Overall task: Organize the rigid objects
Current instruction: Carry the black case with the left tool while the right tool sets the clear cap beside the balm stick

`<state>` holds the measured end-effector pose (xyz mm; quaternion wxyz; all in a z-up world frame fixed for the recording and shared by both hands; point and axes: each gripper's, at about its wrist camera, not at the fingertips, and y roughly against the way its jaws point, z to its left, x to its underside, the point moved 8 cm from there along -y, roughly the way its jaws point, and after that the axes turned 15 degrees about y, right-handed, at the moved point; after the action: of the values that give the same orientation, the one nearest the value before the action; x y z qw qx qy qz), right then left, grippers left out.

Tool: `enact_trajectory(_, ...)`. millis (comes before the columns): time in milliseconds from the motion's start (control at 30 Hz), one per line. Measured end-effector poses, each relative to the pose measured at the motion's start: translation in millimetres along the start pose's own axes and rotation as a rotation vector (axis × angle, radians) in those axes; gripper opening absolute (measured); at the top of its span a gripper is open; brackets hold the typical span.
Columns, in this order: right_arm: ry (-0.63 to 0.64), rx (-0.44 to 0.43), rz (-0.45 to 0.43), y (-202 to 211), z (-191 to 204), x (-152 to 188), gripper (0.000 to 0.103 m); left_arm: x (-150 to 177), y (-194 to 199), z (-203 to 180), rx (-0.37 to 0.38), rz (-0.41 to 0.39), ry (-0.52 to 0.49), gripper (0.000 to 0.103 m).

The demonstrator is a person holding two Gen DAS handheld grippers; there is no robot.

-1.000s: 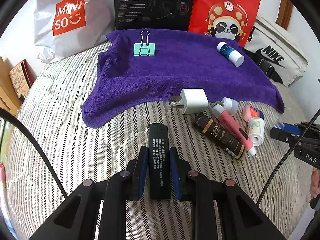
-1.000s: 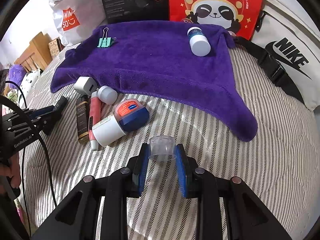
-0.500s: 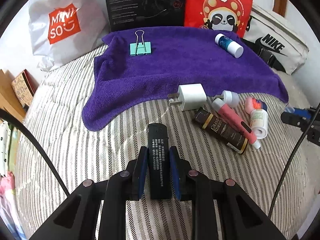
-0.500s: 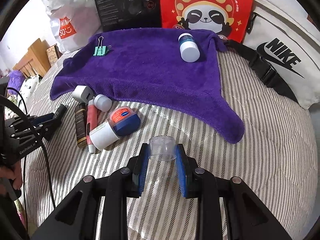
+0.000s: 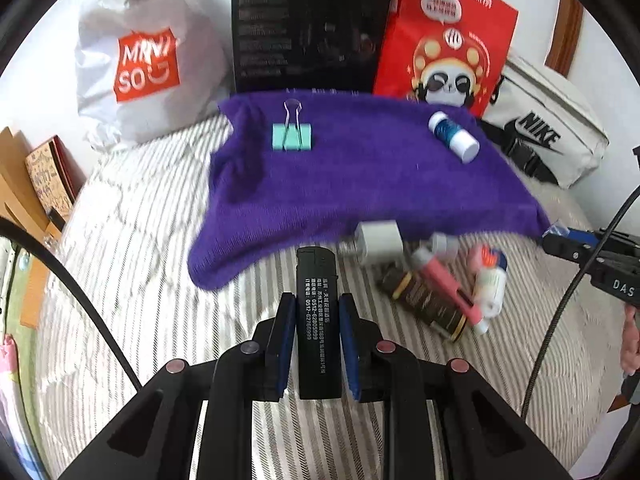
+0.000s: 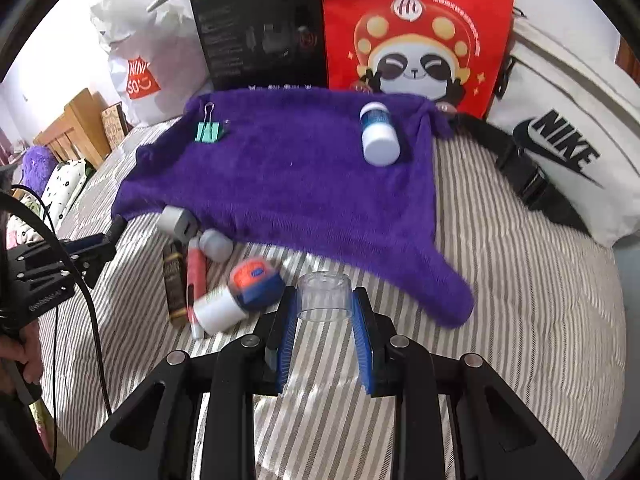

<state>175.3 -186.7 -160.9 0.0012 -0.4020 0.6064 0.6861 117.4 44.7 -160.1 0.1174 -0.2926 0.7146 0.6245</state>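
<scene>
My left gripper (image 5: 318, 304) is shut on a black lighter (image 5: 318, 320) with white print, held above the striped bed. My right gripper (image 6: 325, 300) is shut on a small clear plastic cup (image 6: 324, 297), mouth toward the camera. A purple towel (image 5: 360, 168) (image 6: 288, 176) lies ahead, carrying a teal binder clip (image 5: 292, 136) (image 6: 209, 131) and a blue-and-white bottle (image 5: 454, 136) (image 6: 378, 136). By the towel's near edge lie a white charger (image 5: 378, 236) (image 6: 176, 220), a pink tube (image 5: 444, 280) (image 6: 196, 276), a dark brown tube (image 5: 424, 304) (image 6: 174, 280) and a white jar with blue-and-orange lid (image 6: 240, 296).
A white Miniso bag (image 5: 144, 60), a black box (image 5: 308, 28), a red panda bag (image 5: 444, 40) and a white Nike bag (image 5: 548, 124) stand behind the towel. The other gripper shows at each view's edge (image 5: 592, 256) (image 6: 52, 268). Wooden furniture (image 6: 72, 132) sits far left.
Both grippers have risen with the lighter and the cup still held; the towel and loose items look smaller and lower. The views are slightly blurred by motion.
</scene>
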Motion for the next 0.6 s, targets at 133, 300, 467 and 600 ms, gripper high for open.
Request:
enact_trajectory(133, 0.0, -0.006, -0.016, 1, -6, -13, 0.027, -18, 7, -3, 0.02, -0.029, 0.012, 0.021)
enact_trajectory(300, -0.002, 0.009, -0.034, 2, -13, -28, 0.027, -35, 8, -5, 0.027, -0.048, 0.014, 0.021)
enact_trajectory(467, -0.004, -0.001, -0.046, 0, -18, -41, 0.027, -55, 1, -8, 0.052, -0.051, 0.022, 0.021)
enact_trajectory(600, -0.014, 0.0, -0.039, -9, -24, -49, 0.027, -68, -9, -10, 0.05, -0.062, 0.018, 0.021)
